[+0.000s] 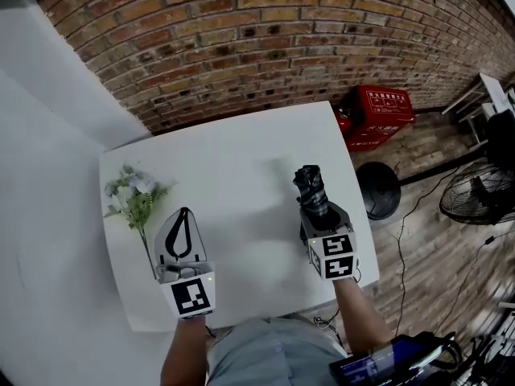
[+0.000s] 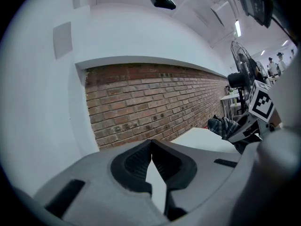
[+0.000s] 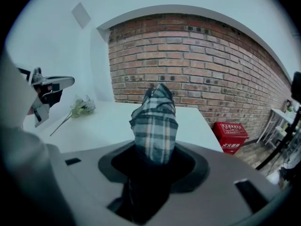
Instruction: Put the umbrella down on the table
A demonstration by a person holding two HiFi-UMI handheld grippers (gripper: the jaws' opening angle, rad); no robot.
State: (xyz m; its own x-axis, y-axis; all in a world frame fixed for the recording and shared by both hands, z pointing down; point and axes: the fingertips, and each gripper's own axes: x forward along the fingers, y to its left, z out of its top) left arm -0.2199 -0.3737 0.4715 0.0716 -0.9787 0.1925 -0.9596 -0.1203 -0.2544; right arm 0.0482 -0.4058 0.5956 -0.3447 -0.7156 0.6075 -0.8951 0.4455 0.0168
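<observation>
A: What is the umbrella like, and where is it?

B: The umbrella [image 3: 155,126] is a folded bundle of soft plaid cloth in grey, white and beige, crumpled at the tip. The right gripper [image 3: 157,158] clamps it between dark pads. It is over the right side of the smooth white table [image 1: 241,159] and points toward the rough brick wall [image 1: 282,39].

A: And the other gripper?

B: The left gripper [image 2: 151,142] has its jaw tips pressed together, with nothing between them.

A: How many of each thing?

B: Two grippers and one umbrella. One spray of pale flowers [image 1: 133,198] lies near the table's left edge. One red box [image 1: 378,115] sits on the floor, and there is one wire-caged fan [image 1: 479,193].

A: Is anything unclear?

B: The umbrella's lower end vanishes into shadow inside the jaws. I cannot tell whether its tip touches the tabletop. The picture's edge cuts off the fan.
</observation>
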